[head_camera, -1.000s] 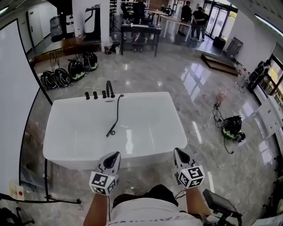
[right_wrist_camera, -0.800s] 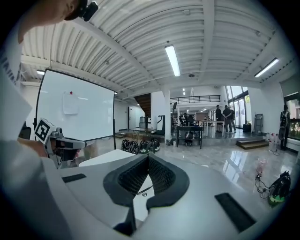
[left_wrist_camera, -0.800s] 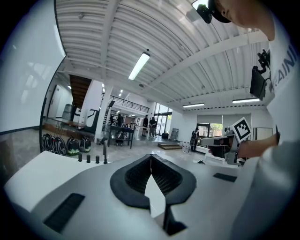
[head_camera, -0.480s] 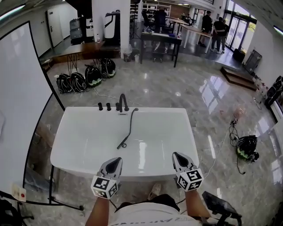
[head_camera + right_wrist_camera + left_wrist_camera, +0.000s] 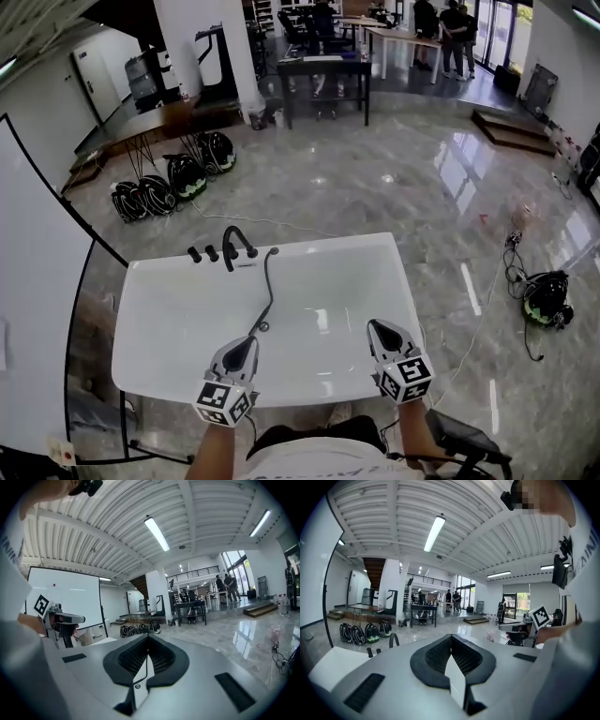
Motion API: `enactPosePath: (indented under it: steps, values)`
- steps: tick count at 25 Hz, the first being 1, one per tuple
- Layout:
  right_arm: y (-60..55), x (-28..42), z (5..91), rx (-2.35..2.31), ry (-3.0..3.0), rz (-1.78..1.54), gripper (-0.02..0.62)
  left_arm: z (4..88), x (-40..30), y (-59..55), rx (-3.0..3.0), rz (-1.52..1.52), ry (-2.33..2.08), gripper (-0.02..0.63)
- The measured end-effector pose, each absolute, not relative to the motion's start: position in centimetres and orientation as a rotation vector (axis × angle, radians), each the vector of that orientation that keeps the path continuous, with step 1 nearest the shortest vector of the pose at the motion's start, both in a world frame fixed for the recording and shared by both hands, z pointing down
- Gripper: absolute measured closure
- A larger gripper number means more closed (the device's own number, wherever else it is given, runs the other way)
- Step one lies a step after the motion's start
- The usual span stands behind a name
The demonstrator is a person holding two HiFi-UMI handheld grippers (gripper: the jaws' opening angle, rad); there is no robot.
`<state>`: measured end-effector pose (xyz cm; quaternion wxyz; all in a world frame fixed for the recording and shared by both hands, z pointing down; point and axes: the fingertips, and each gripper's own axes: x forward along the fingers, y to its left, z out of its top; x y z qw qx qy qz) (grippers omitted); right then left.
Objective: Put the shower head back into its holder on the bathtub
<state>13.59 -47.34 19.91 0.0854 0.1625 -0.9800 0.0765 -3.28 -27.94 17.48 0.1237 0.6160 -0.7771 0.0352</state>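
The person has walked up to the bathtub (image 5: 169, 328) - a second ago both grippers hung short of its near rim, and now the left gripper (image 5: 246, 336) and the right gripper (image 5: 377, 328) reach over it. That brings the shower head (image 5: 263, 326), lying loose on the tub floor at the end of its hose (image 5: 269, 286), just beyond the left gripper, so a pick-up looks close, though nothing is grasped yet. Only the head view shows the shower head. The gripper views look level past it to the faucet (image 5: 234, 249) on the far rim, but they show each pair of jaws pressed together with nothing between - I cannot make out the holder.
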Motion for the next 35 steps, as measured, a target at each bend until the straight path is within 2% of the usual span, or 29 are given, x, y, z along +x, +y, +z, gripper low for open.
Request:
enactPosePath:
  steps: [10,18,26,35]
  values:
    - [-48.9,5.3,21.7,0.445,-2.883,0.255,0.589,19.0,-10.8,-29.3,1.763,0.11,-2.254,0.588]
    - [-43.7,-2.7,20.7,0.533,-2.843,0.139,0.589,19.8,-21.1,-25.1,1.852,0.059,-2.247,0.588]
    - [-41.9,-9.5,27.1,0.326,-2.792,0.132,0.589,26.5,-26.9,-22.4,1.685,0.102,-2.31,0.588]
    - [-39.9,-20.3,39.3,-0.012,-2.68,0.0,0.589,39.3,-32.9,-20.5,1.486,0.081,-2.323,0.588]
